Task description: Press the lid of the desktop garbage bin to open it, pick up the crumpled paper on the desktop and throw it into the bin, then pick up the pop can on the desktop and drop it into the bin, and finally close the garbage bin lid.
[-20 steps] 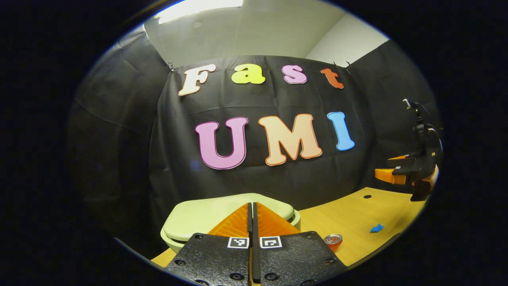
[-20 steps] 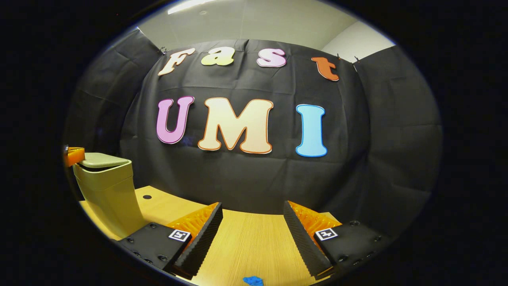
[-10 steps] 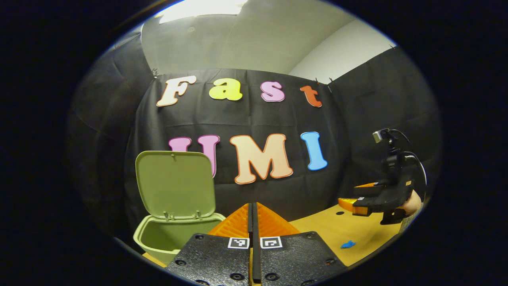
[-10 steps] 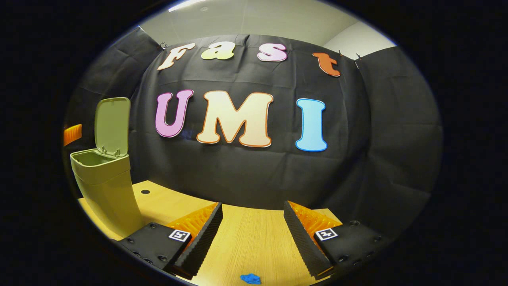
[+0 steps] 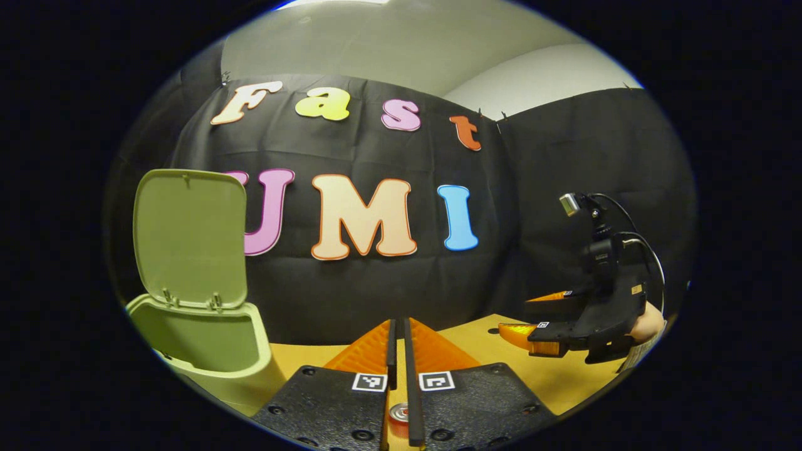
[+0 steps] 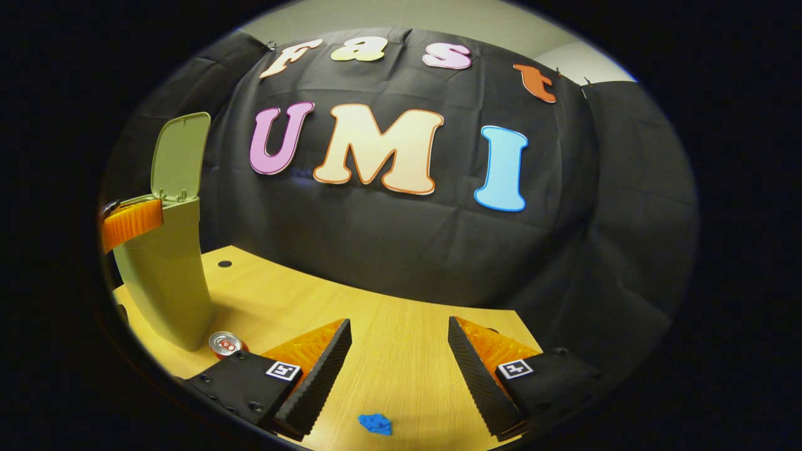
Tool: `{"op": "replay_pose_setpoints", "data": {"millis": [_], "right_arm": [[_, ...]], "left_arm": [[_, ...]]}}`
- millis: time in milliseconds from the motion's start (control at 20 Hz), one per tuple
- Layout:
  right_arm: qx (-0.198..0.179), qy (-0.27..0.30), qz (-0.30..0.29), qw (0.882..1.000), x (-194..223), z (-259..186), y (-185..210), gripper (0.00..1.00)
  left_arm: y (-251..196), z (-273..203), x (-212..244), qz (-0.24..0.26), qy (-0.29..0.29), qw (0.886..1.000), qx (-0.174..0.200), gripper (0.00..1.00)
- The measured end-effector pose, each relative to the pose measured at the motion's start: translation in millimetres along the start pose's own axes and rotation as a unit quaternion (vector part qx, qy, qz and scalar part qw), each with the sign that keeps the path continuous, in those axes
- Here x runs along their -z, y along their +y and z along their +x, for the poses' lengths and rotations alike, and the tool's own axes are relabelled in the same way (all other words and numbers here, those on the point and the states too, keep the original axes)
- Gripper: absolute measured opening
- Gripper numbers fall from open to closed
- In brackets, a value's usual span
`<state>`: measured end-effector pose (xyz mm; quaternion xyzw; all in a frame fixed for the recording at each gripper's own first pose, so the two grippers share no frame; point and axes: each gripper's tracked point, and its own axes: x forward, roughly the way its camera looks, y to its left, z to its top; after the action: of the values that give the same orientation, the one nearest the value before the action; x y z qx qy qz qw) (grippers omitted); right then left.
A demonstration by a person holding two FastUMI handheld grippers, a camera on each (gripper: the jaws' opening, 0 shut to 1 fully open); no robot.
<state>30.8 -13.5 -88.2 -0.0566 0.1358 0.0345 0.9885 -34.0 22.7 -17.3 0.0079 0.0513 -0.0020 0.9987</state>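
Right gripper (image 6: 399, 357), fingers wide apart, hovers over the desk (image 6: 401, 338) with blue paper (image 6: 375, 424) just below. Left gripper (image 5: 398, 351), fingers together, holds nothing; the can (image 6: 224, 344) stands beside the bin (image 6: 164, 275), whose lid (image 5: 190, 238) stands open.

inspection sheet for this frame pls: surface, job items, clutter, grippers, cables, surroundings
Surface: wooden desktop, small round hole near the bin.
Job's things: green garbage bin, lid upright, open; pop can upright beside bin base; blue crumpled paper on desktop.
Clutter: nothing seen.
Grippers: left gripper shut, holding nothing; right gripper open above the paper.
Cables: black cable looping on right gripper's mount.
Surroundings: black cloth wall, pale ceiling.
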Motion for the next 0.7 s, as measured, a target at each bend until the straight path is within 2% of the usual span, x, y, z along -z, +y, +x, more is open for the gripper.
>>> {"op": "replay_pose_setpoints", "data": {"millis": [50,100,150,250,300,350,400,450,700], "right_arm": [[0.003,0.006,-0.002,1.0,4.2,2.3,-1.7,0.98],[0.005,0.011,-0.003,1.0,6.2,4.5,-3.4,0.98],[0.009,0.015,-0.004,1.0,9.3,5.6,-5.4,0.98],[0.018,0.024,-0.006,1.0,13.6,9.2,-7.6,0.98],[0.025,0.028,-0.007,0.999,15.7,10.7,-10.2,0.98],[0.029,0.03,-0.006,0.999,18.8,12.4,-13.5,0.96],[0.031,0.034,-0.003,0.999,20.8,14.6,-16.3,0.98],[0.031,0.035,0.0,0.999,21.4,15.6,-18.0,0.98],[0.037,0.051,0.004,0.998,29.8,22.3,-22.2,0.98]], "left_arm": [[-1.0,5.5,4.7,-0.002,0.005,1.0,0.004,0.09],[-2.3,11.4,7.9,-0.006,0.007,1.0,0.006,0.23],[-4.9,17.4,10.9,-0.009,0.009,1.0,0.012,0.25],[-7.2,28.2,16.2,-0.012,0.011,1.0,0.019,0.48],[-7.6,32.1,19.4,-0.014,0.013,1.0,0.022,0.71],[-8.4,37.1,20.3,-0.015,0.013,1.0,0.025,0.78],[-8.2,39.7,21.3,-0.007,0.016,1.0,0.026,0.9],[-4.9,40.9,21.5,0.0,0.015,1.0,0.022,0.95],[3.2,45.2,23.2,0.006,0.015,1.0,0.015,0.95]]}}
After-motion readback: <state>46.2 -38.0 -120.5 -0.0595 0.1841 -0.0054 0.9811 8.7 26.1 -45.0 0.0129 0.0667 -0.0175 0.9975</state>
